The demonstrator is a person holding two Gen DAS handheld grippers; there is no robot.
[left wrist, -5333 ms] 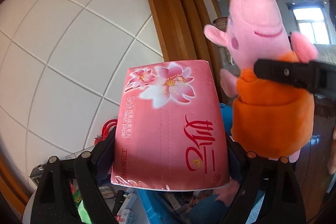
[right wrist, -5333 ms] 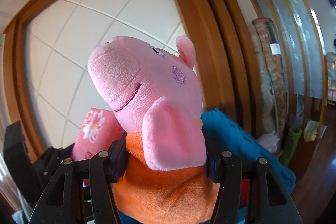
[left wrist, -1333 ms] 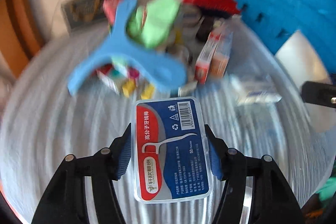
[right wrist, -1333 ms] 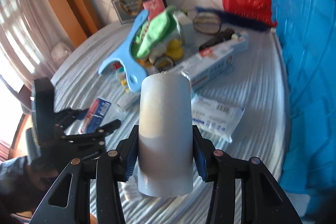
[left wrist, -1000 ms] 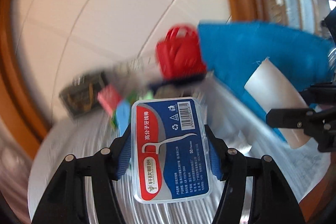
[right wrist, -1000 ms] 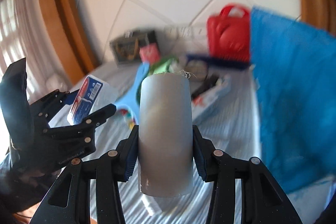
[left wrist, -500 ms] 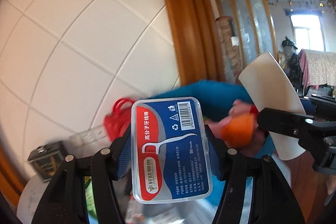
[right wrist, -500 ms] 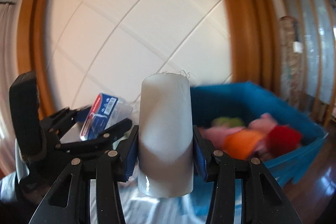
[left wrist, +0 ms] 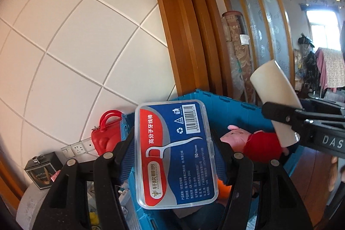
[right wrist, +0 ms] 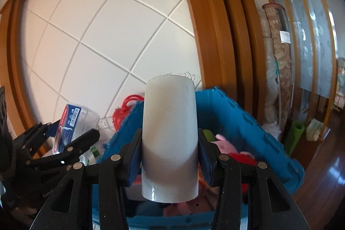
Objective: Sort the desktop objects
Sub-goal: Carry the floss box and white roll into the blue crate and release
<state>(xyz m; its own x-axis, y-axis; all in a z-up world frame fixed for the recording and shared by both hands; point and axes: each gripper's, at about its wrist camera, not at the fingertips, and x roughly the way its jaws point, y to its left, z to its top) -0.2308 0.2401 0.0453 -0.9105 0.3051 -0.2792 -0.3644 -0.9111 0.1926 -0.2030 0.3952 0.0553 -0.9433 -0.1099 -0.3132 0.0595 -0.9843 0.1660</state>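
Note:
My left gripper [left wrist: 175,156] is shut on a clear dental floss pick box [left wrist: 174,152] with a blue and red label, held up in front of the blue plastic crate [left wrist: 232,108]. My right gripper [right wrist: 170,156] is shut on a white cylinder [right wrist: 170,133], upright above the same crate [right wrist: 243,120]. The cylinder also shows in the left wrist view [left wrist: 273,98], at the right. The floss box shows in the right wrist view [right wrist: 71,124], at the left. A pink plush pig [left wrist: 239,136] with red clothing lies inside the crate.
A red handled case [left wrist: 105,137] stands by the tiled wall left of the crate. A dark box [left wrist: 41,169] and wall sockets [left wrist: 78,148] sit at the table's back edge. Small items lie low on the table [left wrist: 28,206]. A wooden door frame [left wrist: 183,14] rises behind the crate.
Both grippers have swung up and right from the cluttered table to the blue crate, each still holding its object. The crate's inside with the plush pig has come into clear view.

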